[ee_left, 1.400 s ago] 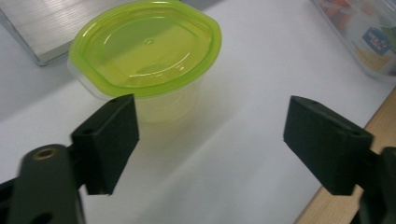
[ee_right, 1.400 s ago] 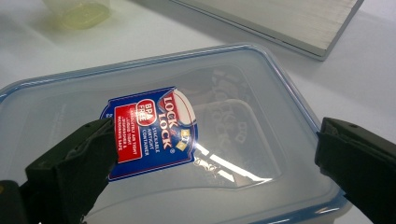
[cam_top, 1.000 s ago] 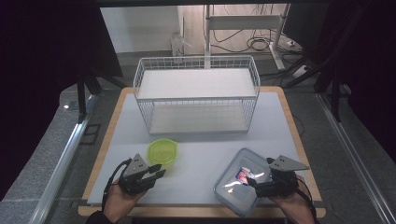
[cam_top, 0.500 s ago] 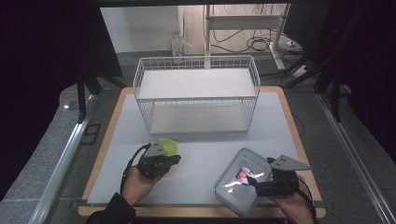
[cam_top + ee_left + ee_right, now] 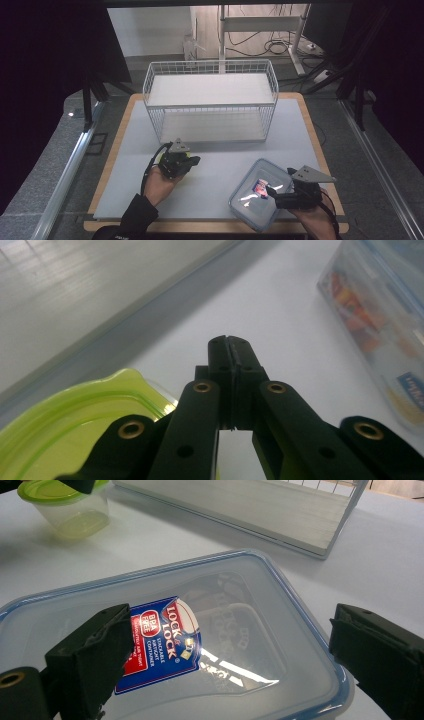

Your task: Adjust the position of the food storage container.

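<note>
From the high view, your left gripper (image 5: 192,161) sits just in front of the wire basket (image 5: 212,100), about midway between the tabletop's left edge and its centre, right over the green-lidded tub, whose yellow-green edge barely shows beneath it. Your right gripper (image 5: 272,191) rests at the near right corner of the tabletop (image 5: 220,170), at the clear lidded box (image 5: 255,197) that lies there at an angle.

In the left gripper view, your jaws are pressed flat together with nothing between them; they have just been closing. The green lid (image 5: 75,425) lies beside and below them to the left, and the clear box (image 5: 385,320) shows farther off at the right.

In the right gripper view, your jaws stand spread wide, one on either side of the clear box's lid (image 5: 200,635), not pinching it. The green-lidded tub (image 5: 67,505) stands beyond, at top left, near the basket's base (image 5: 250,510).
</note>
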